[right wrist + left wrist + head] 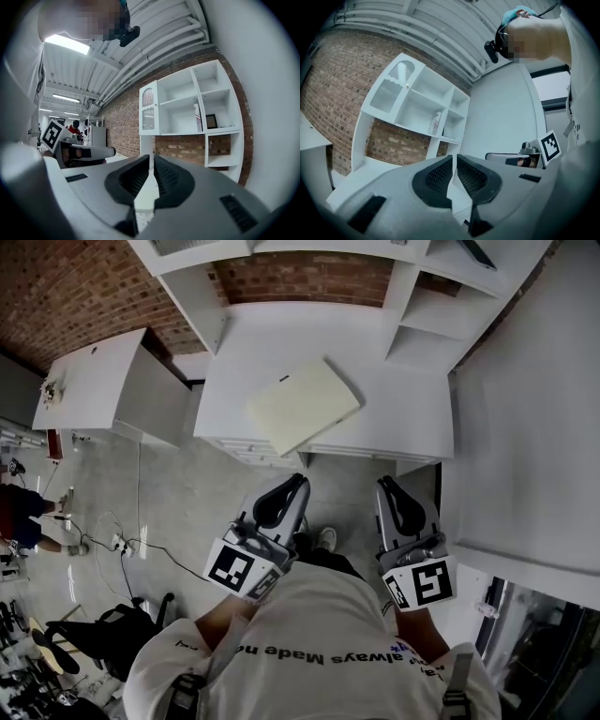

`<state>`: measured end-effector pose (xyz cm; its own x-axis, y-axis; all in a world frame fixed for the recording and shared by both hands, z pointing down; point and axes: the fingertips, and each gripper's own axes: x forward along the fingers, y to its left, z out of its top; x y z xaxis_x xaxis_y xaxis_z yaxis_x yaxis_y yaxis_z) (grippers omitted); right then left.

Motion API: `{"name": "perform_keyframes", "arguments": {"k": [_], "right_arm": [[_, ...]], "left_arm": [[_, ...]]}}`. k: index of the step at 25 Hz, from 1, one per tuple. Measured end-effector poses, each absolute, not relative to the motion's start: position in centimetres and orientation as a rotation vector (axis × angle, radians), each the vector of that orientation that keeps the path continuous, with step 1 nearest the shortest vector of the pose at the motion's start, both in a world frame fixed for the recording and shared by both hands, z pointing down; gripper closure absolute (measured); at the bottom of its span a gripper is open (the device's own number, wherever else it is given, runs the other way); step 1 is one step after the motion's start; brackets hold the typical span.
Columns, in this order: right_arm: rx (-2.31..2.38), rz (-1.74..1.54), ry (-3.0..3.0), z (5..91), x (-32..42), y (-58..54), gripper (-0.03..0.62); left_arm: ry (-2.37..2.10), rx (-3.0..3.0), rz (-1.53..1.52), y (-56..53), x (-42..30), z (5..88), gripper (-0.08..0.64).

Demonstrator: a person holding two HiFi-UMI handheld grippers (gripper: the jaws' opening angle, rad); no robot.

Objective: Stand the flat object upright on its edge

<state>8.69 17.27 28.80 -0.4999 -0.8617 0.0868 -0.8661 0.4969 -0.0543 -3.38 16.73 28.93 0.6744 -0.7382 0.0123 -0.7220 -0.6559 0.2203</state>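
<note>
The flat object (303, 405) lay flat on the white desk (403, 418), 1 corner near its front edge. The left gripper (299, 481) and right gripper (384, 484) (both empty) had jaws pressed together; a clumsy nudge could slide it off.

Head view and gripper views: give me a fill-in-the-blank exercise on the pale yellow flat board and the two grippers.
1. Not yet upright, the pale yellow flat rectangular board lies ____ on the white desk.
2. The left gripper has its jaws ____.
3. The right gripper, also closed, holds ____.
4. The wall behind the white shelf unit is built of ____.

Missing words: flat; shut; nothing; brick.
</note>
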Motion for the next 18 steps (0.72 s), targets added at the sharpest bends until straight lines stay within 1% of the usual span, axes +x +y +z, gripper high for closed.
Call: {"name": "perform_keyframes", "arguments": {"k": [10,18], "right_arm": [[1.518,0.141,-2.679,29.7,6.7,10.6,0.558],[1.505,0.092,-2.665,28.8,2.9,2.4,0.558]], "left_arm": [[-1.185,2.665,-0.129,10.1,-4.9,30.1,0.525],[-1.165,2.697,-0.156,1.8,-8.3,28.9,0.525]]}}
